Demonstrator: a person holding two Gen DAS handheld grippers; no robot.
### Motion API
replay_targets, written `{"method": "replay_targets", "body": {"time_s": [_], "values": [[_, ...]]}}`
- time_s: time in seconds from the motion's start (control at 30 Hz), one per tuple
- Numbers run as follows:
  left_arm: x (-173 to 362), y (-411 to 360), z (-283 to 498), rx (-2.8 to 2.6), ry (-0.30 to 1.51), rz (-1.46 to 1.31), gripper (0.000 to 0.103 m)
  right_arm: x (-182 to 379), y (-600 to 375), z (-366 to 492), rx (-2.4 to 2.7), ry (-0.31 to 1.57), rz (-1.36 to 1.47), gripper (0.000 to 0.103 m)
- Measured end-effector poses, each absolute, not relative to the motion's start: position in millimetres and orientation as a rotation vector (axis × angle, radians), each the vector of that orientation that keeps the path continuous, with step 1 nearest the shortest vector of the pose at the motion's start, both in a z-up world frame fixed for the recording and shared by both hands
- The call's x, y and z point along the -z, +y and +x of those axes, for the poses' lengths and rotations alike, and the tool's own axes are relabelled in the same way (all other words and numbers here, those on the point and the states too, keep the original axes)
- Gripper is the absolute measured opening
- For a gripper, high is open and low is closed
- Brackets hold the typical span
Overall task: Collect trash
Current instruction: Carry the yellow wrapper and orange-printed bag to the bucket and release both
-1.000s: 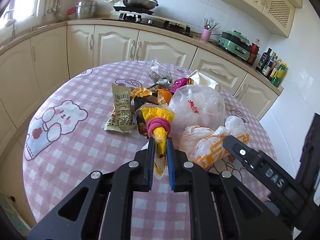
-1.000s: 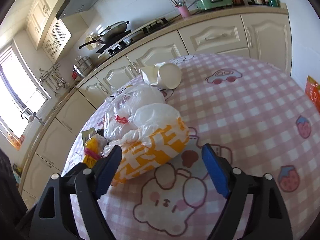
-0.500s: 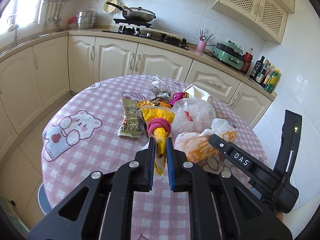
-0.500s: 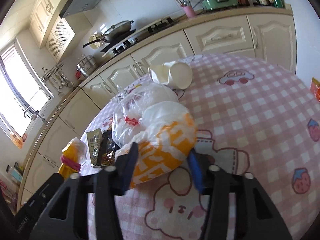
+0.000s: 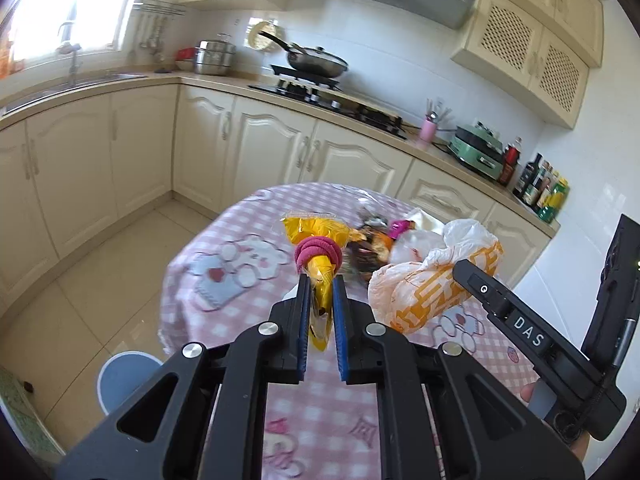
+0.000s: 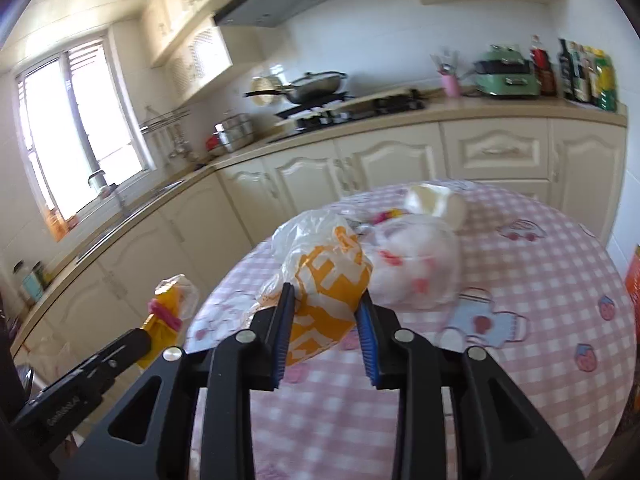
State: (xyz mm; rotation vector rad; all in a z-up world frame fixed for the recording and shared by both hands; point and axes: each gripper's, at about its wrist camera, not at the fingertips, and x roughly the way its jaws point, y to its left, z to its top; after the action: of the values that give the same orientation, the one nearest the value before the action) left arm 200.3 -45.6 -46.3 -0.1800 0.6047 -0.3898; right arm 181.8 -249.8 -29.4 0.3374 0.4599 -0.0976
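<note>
Left gripper point(image 5: 321, 292) clenched on a yellow wrapper point(image 5: 316, 240) bound with a pink band, fingers point(image 5: 303, 320) tight against its tail. Right gripper point(image 6: 325, 316) closing, pads pressing an orange-and-white plastic bag point(image 6: 324, 280), apparently clear of the cloth. Two pieces in hand, then, neither yet binned. Left behind on the pink-checked worktop point(image 6: 540, 280): one white plastic bag point(image 6: 416, 272), one cream paper cup point(image 6: 436, 204) on its side, and a blurred heap of small wrappers point(image 5: 374, 236), perhaps three or four, count uncertain. One blue round bin point(image 5: 124, 376), probably, on the floor below.
</note>
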Motion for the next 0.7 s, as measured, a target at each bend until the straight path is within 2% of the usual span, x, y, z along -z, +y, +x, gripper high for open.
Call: {"method": "replay_targets", "body": {"time_s": [0.27,0.7], "values": [[55,52,195,0.206,0.608,-0.235,0.010,29,-143,210,-0.081,0.497,0.248,0.030],[112,170,220,-0.058,0.724,-0.306,0.010,91,6,267,-0.252,0.611,0.134,0.030]]}}
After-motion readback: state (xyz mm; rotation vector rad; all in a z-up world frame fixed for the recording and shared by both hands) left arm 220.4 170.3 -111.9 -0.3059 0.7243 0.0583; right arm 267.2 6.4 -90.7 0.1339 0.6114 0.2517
